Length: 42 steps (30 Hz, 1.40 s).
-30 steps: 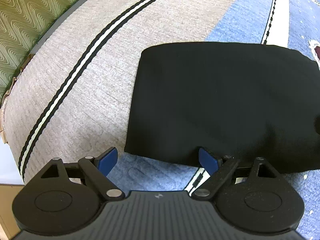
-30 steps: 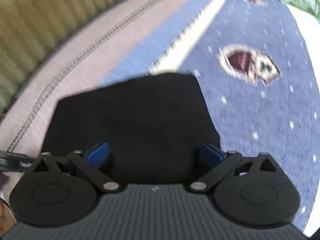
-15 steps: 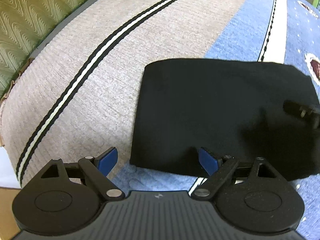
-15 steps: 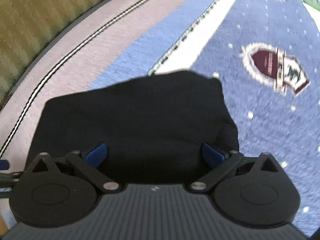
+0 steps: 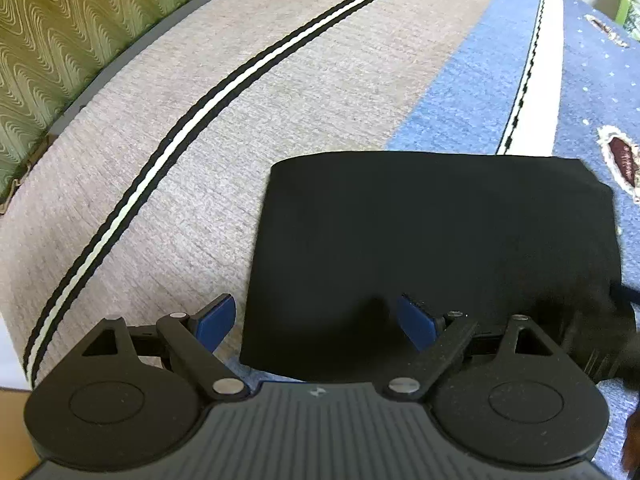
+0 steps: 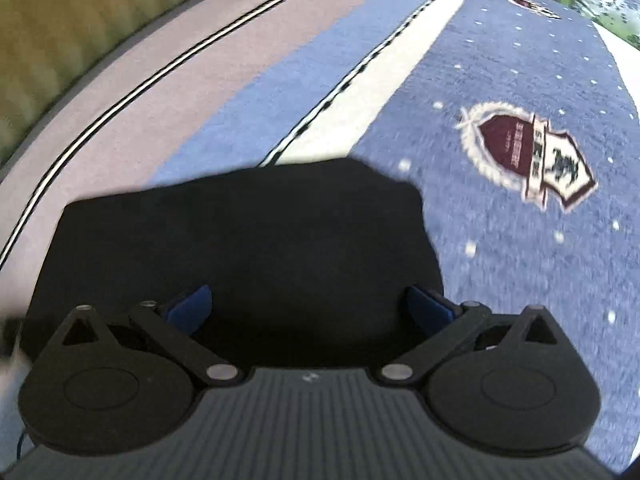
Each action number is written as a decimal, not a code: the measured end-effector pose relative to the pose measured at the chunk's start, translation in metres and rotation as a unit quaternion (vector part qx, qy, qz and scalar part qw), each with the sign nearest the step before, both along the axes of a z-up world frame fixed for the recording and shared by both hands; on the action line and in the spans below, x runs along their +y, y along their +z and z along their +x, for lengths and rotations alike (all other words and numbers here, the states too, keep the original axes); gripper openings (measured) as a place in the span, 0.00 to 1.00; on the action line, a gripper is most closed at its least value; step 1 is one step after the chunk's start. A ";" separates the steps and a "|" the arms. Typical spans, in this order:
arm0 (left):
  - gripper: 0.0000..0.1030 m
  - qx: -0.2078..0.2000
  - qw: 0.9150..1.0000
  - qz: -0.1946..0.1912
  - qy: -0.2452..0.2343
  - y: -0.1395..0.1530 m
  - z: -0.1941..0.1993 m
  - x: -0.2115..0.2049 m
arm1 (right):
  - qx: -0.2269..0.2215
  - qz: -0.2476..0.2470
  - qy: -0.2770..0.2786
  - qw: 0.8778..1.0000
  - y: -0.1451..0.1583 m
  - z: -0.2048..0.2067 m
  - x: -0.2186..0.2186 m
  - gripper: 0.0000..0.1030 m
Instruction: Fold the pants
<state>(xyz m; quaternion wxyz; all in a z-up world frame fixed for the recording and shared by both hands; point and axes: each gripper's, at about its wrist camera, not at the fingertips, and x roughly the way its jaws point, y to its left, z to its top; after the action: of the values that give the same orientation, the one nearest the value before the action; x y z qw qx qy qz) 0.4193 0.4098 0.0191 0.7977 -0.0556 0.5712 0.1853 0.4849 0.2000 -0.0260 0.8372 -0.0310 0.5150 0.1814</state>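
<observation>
The black pants lie folded into a flat rectangle on the patterned bedspread. My left gripper hangs open over their near left corner, one blue pad off the cloth and the other above it. In the right wrist view the same pants fill the middle, and my right gripper stands open over their near edge, nothing pinched between its pads. The right gripper's dark body shows at the right edge of the left wrist view.
The bedspread has a beige band with a black-and-white stripe, a light blue band, a white stripe and a dark blue field with a maroon crest. A green wavy-patterned surface borders the far left.
The left view has tilted so the pants sit lower and nearer the fingers. The right gripper came down and closer over the pants' right side. Both kept their jaws wide.
</observation>
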 end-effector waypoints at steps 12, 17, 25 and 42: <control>0.86 0.019 0.999 0.027 -0.008 0.003 0.006 -0.017 | -0.032 0.001 -0.024 0.999 0.027 -0.045 -0.030 1.00; 0.86 0.029 1.000 0.010 -0.004 0.002 0.008 -0.027 | -0.045 -0.014 -0.046 0.998 0.049 -0.079 -0.041 1.00; 0.86 0.034 0.999 0.009 -0.025 0.004 0.005 -0.055 | -0.035 -0.004 -0.068 0.997 0.060 -0.106 -0.056 1.00; 0.86 0.032 0.994 0.006 -0.106 0.014 -0.016 -0.160 | -0.052 -0.026 -0.121 0.991 0.083 -0.144 -0.127 1.00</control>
<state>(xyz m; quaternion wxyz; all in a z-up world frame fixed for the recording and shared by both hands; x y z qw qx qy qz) 0.4035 0.2503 0.0333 0.7943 0.0160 0.5981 0.1051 0.3407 0.0733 0.0565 0.8774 0.0002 0.4756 0.0635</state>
